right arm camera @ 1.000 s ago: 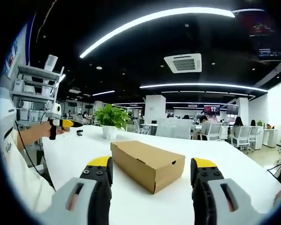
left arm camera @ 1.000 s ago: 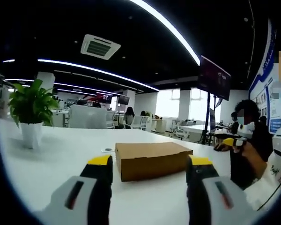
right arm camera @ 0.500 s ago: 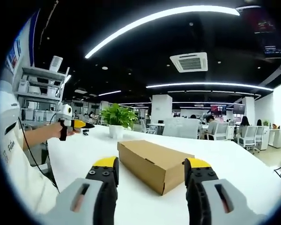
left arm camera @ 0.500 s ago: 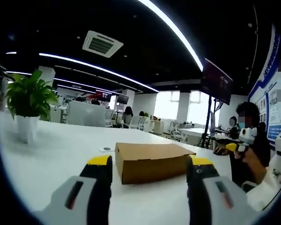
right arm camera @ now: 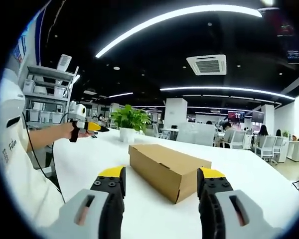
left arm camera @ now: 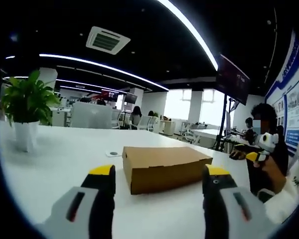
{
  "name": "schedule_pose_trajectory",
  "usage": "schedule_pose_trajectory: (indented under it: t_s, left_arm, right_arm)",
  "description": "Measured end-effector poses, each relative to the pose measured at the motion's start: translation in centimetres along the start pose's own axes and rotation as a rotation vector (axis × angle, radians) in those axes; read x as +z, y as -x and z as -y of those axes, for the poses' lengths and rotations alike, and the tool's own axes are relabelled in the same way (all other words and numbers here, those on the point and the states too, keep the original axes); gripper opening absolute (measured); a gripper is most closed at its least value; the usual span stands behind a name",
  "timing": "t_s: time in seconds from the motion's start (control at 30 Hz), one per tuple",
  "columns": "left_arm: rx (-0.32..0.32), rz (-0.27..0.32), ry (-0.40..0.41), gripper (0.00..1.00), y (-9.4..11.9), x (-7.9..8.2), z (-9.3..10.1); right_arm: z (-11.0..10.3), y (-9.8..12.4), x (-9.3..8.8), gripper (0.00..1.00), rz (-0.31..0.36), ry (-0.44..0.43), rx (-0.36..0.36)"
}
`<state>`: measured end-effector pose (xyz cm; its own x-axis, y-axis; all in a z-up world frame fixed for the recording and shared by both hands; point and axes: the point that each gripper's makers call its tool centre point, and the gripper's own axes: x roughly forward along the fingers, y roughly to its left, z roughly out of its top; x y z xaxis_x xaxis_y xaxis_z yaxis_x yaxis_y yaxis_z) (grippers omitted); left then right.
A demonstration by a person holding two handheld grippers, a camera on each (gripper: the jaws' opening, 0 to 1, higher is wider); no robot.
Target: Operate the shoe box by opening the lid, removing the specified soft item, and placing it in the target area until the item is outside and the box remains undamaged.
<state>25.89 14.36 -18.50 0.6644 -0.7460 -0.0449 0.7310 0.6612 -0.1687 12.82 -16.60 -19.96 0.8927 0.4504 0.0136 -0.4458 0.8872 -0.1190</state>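
Cardboard shoe box sits closed on the white tabletop, lid flat, nothing started yet. Left hand-held gripper is wide apart and empty, box just beyond its tips. Right hand-held gripper likewise spread wide, holding nothing, box near ahead. Soft item presumably inside, not visible. Left to do: open the lid, extract, place.

The box lies on the counter, a potted plant behind it to the left.
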Motion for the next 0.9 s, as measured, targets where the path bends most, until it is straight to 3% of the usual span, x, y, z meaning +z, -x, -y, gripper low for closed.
schedule_pose_trajectory:
  t_s: [0.17, 0.27, 0.37, 0.53, 0.7, 0.9]
  left_arm:
    - [0.042, -0.012, -0.022, 0.74, 0.2, -1.1, -0.4]
    - [0.054, -0.017, -0.040, 0.74, 0.3, -1.2, -0.7]
    - [0.052, -0.021, -0.033, 0.74, 0.2, -1.2, -0.8]
    - [0.045, -0.033, -0.035, 0.76, 0.1, -1.9, -0.4]
    - [0.044, -0.032, -0.055, 0.76, 0.2, -2.4, 0.2]
    - [0.037, -0.024, -0.067, 0.76, 0.1, -2.0, 0.3]
  right_arm:
    - [1.1, 0.5, -0.6, 0.63, -0.016, 0.034, -0.032]
    - [1.3, 0.7, -0.5, 0.64, -0.010, 0.004, -0.019]
    - [1.5, 1.0, -0.4, 0.63, 0.010, -0.037, -0.015]
    - [1.7, 1.4, -0.7, 0.60, -0.015, -0.016, -0.015]
    - [2.2, 1.8, -0.2, 0.59, 0.004, -0.027, -0.023]
    - [2.3, 1.8, -0.9, 0.60, 0.004, -0.067, -0.021]
